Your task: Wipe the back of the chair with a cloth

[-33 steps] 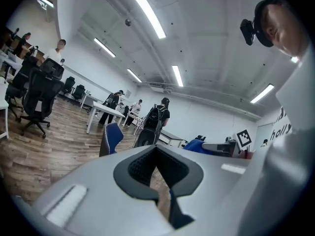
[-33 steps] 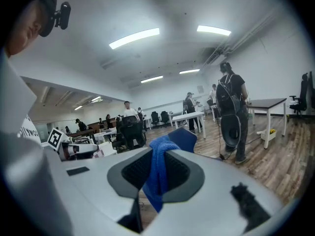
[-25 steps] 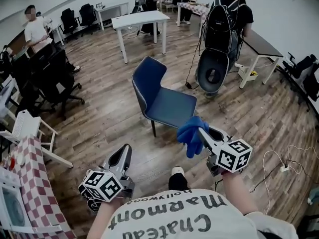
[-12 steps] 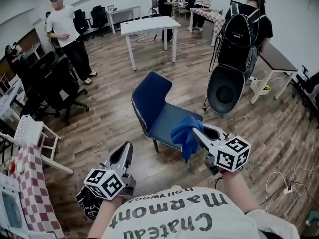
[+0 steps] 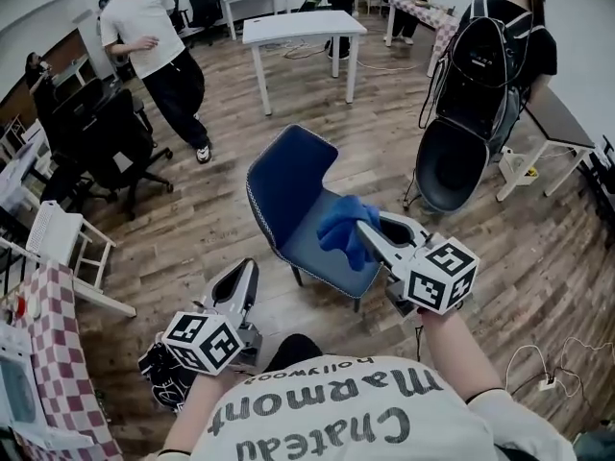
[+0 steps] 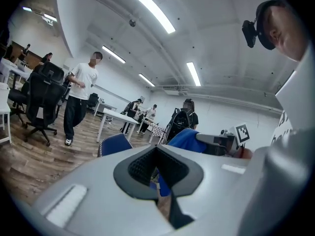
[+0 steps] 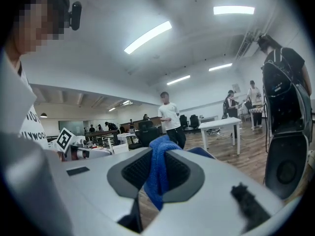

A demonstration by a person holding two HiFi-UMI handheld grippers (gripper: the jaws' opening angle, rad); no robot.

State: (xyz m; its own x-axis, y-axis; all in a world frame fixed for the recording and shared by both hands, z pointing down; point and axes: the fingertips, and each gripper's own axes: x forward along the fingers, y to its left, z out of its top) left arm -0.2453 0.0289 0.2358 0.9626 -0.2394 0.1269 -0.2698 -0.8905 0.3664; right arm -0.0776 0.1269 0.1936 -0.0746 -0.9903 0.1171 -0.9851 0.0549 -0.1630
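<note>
Gripping the blue cloth (image 5: 338,229) in its closed fingers, our right gripper (image 5: 363,229) hangs over the seat of the chair (image 5: 286,173), just short of its upright back. We judge the cloth soft, light and limp, so a bunched pinch suits it, with a fold hanging free for wiping. The back looks like a smooth, stiff, curved blue shell with pale stitched edging. Our left gripper (image 5: 244,273), low at the near left, has its fingers closed on nothing.

White T-shirt (image 5: 336,421), dark printed lettering, 6 o'clock. Grey left gripper (image 5: 246,269), right gripper (image 5: 365,229); black-and-white marker cubes (image 5: 202,342), black ribbed pads (image 6: 141,167).
</note>
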